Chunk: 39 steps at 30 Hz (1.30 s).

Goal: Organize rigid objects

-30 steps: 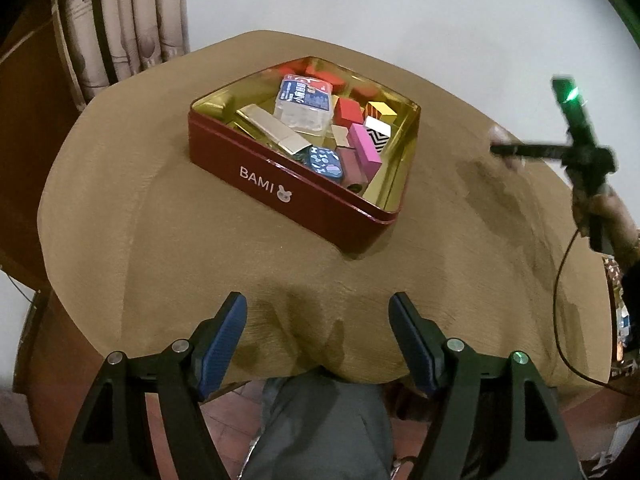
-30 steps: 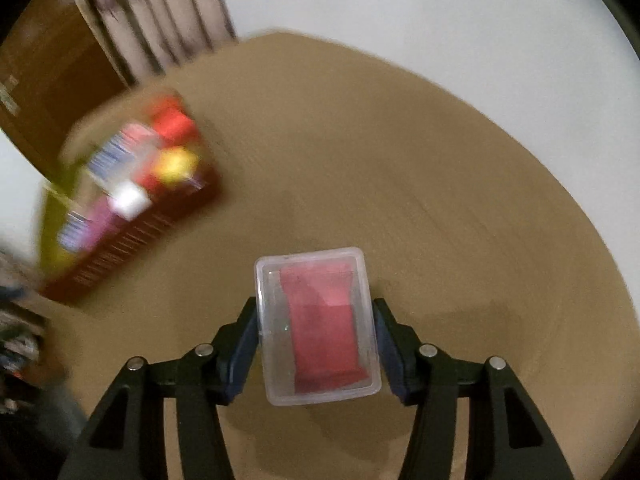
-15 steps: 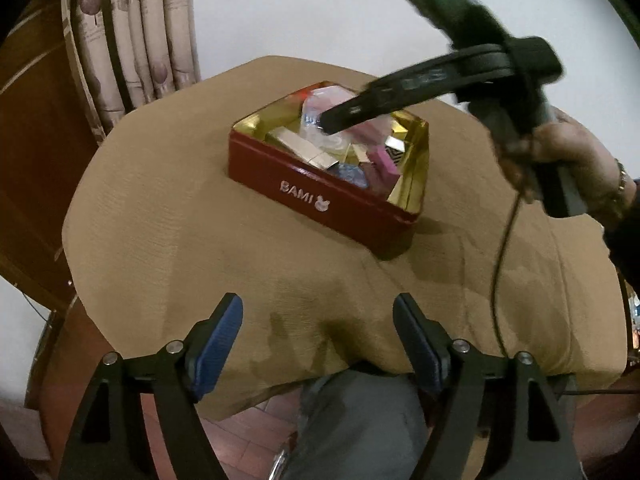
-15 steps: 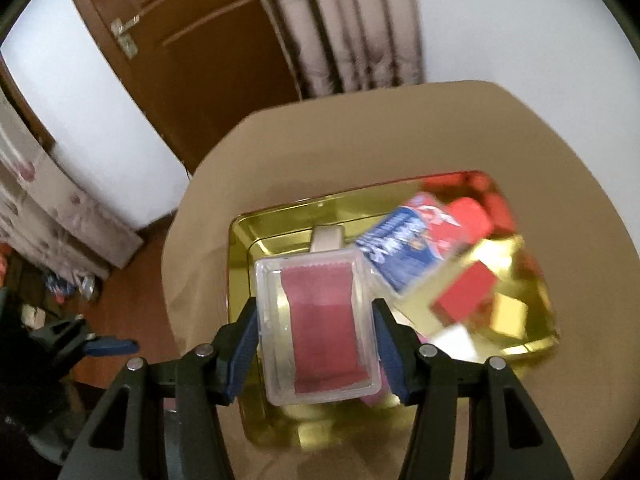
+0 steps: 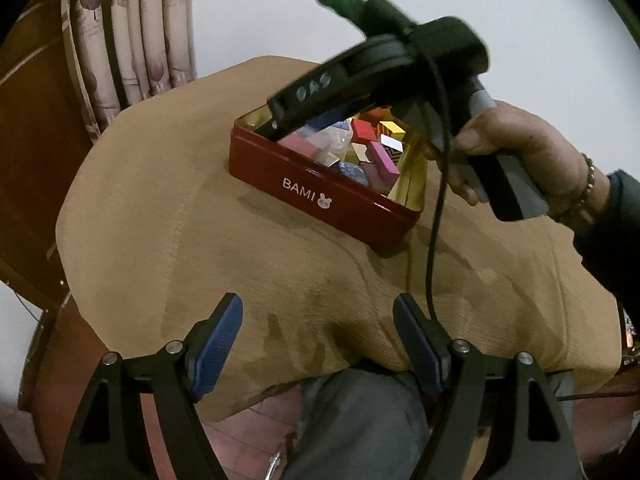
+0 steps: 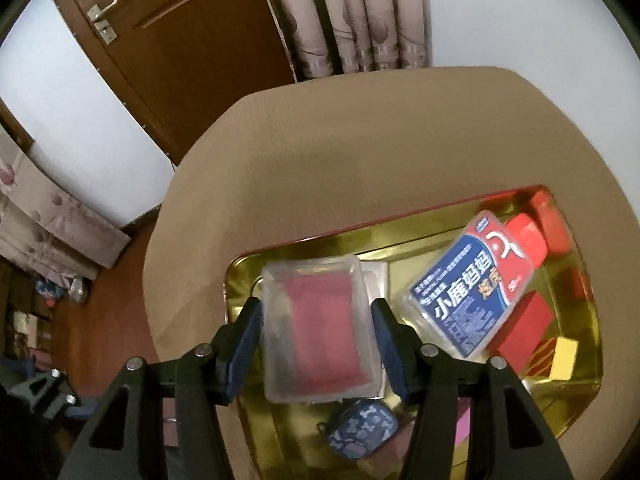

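Note:
My right gripper (image 6: 318, 334) is shut on a clear plastic box with a red insert (image 6: 320, 328) and holds it over the near left part of the red tin with a gold inside (image 6: 584, 396). In the left wrist view the tin (image 5: 320, 196), marked BAMI, sits on the tan table, and the right gripper's body reaches into it from above. The tin holds a blue labelled bottle (image 6: 472, 292), red blocks (image 6: 524, 328), a yellow block (image 6: 562, 358) and a blue patterned case (image 6: 360, 432). My left gripper (image 5: 318, 332) is open and empty at the table's near edge.
The round table has a tan cloth (image 5: 200, 240). A brown door (image 6: 192, 48) and curtains (image 6: 360, 12) stand behind it. A black cable (image 5: 434, 240) hangs from the right gripper over the table. The person's legs (image 5: 360, 432) are below the table edge.
My right gripper carried the clear box from the bare table to above the tin and lowered it into the tin. My left gripper pulled back slightly and stayed open.

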{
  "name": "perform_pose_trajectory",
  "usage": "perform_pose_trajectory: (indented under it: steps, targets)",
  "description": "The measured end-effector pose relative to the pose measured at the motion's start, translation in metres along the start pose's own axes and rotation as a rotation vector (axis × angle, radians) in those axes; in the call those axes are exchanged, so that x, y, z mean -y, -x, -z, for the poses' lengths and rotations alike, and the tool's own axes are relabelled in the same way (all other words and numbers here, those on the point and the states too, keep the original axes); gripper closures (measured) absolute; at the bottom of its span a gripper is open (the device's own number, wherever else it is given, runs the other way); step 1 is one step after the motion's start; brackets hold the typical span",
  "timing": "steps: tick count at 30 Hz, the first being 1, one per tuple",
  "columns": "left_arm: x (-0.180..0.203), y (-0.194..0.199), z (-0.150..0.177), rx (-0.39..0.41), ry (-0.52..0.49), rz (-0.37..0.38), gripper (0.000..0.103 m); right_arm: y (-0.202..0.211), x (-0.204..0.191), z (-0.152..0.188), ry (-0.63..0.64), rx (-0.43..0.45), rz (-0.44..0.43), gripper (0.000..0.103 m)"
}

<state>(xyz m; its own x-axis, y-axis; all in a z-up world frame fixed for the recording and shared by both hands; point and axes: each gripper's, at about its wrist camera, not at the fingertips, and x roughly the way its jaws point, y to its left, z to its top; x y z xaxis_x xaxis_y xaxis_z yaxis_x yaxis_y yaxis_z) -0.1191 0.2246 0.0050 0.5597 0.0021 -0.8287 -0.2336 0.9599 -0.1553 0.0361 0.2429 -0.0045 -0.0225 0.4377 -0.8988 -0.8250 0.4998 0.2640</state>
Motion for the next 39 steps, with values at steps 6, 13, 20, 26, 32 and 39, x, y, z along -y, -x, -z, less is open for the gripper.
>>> perform_pose_trajectory:
  steps: [6,13,20,26,32,39]
  targets:
    - [0.000,0.004,-0.004,0.027,0.011,-0.014,0.029,0.060,0.004,0.039,-0.108,0.266,0.122,0.046]
    - [0.016,0.023,-0.039,0.208,-0.071,-0.123,0.029,0.099,-0.023,0.121,-0.196,0.487,0.576,0.043]
    - [0.037,0.022,-0.055,0.429,-0.172,-0.160,0.021,0.107,-0.031,0.168,-0.311,0.637,0.803,0.026]
    - [0.038,0.000,-0.056,0.443,-0.152,-0.118,0.021,0.117,-0.028,0.198,-0.432,0.725,0.792,0.026]
    - [0.035,-0.003,-0.048,0.472,-0.142,-0.178,0.020,0.114,-0.032,0.206,-0.421,0.724,0.807,0.026]
    - [0.028,-0.004,-0.046,0.456,-0.113,-0.215,0.020,0.107,-0.027,0.203,-0.410,0.717,0.708,0.026]
